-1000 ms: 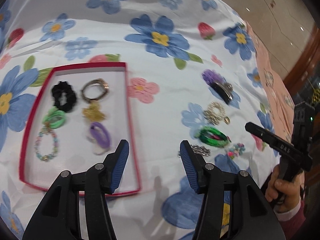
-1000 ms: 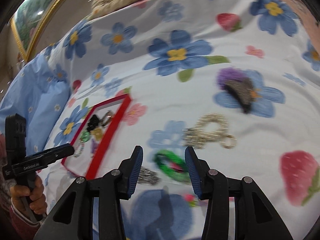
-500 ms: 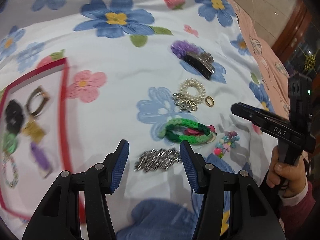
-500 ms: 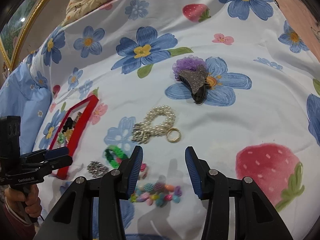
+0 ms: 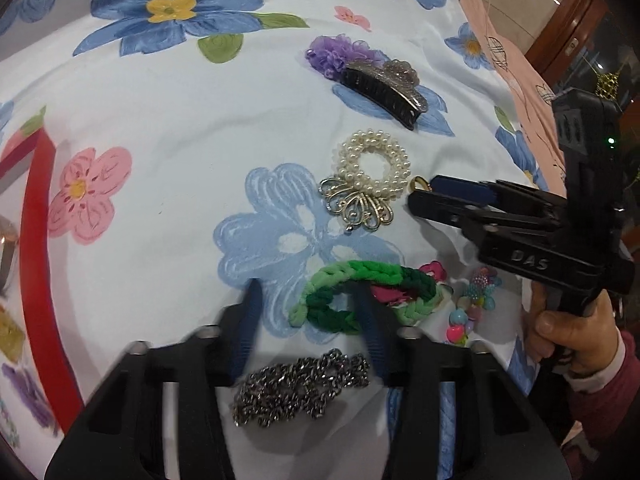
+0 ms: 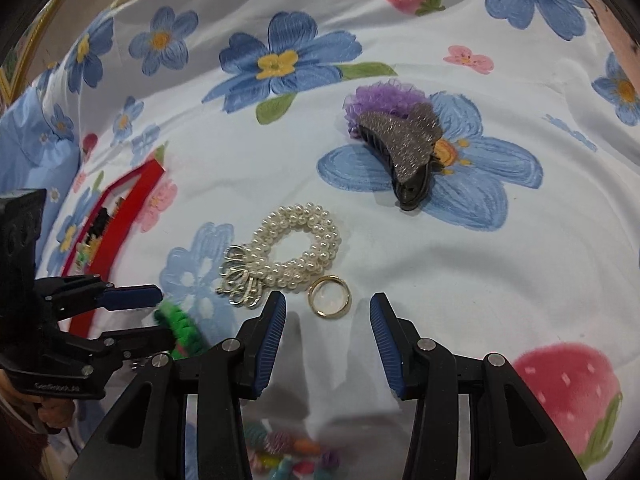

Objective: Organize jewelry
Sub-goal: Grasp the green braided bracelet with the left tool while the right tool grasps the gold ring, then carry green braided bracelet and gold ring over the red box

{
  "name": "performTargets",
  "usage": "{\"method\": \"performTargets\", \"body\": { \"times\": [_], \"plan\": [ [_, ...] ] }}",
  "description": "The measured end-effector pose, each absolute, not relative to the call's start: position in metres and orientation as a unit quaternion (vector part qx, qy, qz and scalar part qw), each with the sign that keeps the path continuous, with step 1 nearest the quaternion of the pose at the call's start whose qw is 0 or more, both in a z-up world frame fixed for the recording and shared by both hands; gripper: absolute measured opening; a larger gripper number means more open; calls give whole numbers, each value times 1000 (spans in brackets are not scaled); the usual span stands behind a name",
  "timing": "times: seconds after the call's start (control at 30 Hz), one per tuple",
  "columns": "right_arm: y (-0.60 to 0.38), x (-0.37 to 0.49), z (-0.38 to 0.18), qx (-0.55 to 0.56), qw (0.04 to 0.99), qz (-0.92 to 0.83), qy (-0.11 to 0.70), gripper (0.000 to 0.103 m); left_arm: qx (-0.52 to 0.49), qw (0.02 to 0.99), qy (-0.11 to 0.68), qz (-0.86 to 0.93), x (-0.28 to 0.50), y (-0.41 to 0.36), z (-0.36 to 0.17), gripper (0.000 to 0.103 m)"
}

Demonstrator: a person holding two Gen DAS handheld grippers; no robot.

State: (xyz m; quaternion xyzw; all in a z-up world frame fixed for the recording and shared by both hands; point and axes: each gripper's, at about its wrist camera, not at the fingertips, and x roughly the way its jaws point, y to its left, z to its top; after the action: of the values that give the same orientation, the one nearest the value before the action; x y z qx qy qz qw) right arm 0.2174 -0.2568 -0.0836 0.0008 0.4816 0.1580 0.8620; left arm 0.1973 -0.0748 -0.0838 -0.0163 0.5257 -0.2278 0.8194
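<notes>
Between the gaping right claw (image 6: 328, 328) lies a gold ring (image 6: 329, 295) — left claw (image 5: 308, 312), also gaping, straddles a green braid (image 5: 360, 296).

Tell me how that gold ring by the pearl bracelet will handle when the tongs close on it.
The gold ring lies flat on soft cloth, so the right tongs may struggle to get under it. Thin, smooth metal: probably rigid, light, slippery. Squeezed on edge, it could pop out or roll.
</notes>
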Motion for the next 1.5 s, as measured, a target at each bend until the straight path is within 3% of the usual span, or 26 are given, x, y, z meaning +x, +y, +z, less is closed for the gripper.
{"method": "performTargets", "body": {
  "times": [0.07, 0.1, 0.13, 0.77, 1.5],
  "plan": [
    [-253, 218, -84, -11, 866, 154, 475, 44, -14, 815, 529, -234, 198, -76, -86, 13],
    [-251, 218, -85, -17, 868, 151, 473, 37, -10, 817, 528, -234, 197, -77, -85, 11],
    [-251, 218, -85, -18, 868, 149, 473, 23, -7, 818, 525, -234, 196, -77, -84, 11],
    [-234, 184, -43, 41, 873, 202, 442, 23, -147, 849, 469, -193, 145, 7, -39, 9],
    [-133, 146, -34, 8, 847, 301, 438, 23, -235, 880, 400, -98, 75, 128, -11, 9]
  ]
}}
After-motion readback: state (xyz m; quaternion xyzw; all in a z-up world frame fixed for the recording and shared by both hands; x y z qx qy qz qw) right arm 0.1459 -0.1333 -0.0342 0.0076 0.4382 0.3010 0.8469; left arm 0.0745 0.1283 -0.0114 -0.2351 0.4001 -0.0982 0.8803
